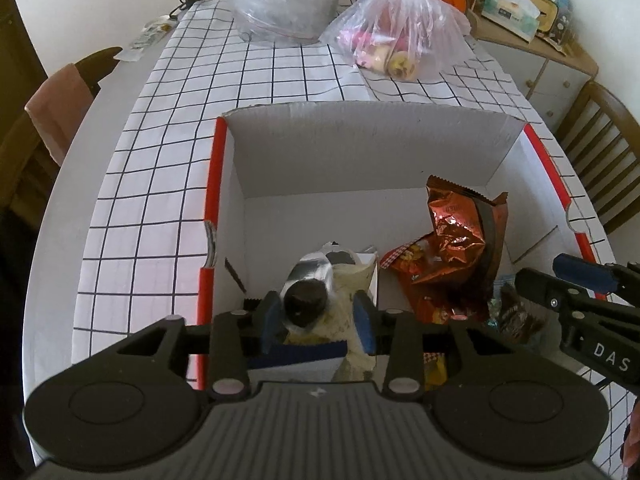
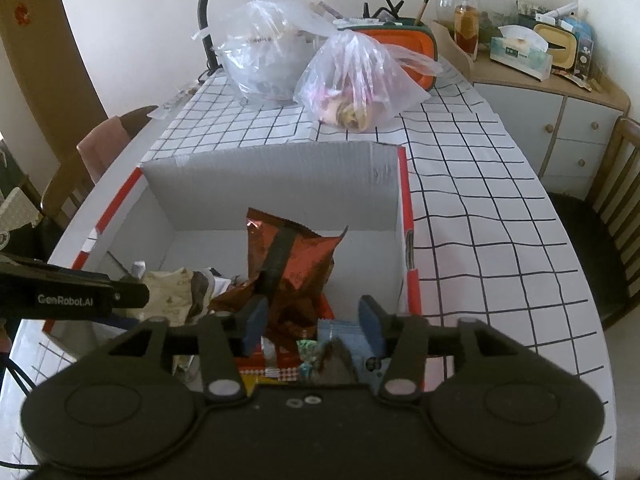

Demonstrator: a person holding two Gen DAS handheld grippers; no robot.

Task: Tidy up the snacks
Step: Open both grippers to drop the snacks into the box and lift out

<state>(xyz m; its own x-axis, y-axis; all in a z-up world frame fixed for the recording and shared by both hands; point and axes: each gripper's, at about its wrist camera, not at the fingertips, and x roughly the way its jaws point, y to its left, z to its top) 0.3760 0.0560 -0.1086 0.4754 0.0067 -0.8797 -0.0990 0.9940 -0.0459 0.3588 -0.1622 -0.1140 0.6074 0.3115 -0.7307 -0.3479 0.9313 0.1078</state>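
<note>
Inside the white cardboard box (image 1: 360,148) on the gridded tablecloth (image 1: 160,160): cream cookie packet (image 1: 320,300), copper foil bag (image 1: 460,236), small blue and dark packets under the right gripper (image 2: 314,324).

Left gripper (image 1: 318,318): fingers apart, straddling the cookie packet; contact cannot be confirmed.

Right gripper: fingers apart, nothing held.

Handling judgement: release low, withdraw straight up, avoid dragging the foil bag.

Obscured: the box's near wall, packet labels, contents of the plastic bags (image 2: 360,84).
</note>
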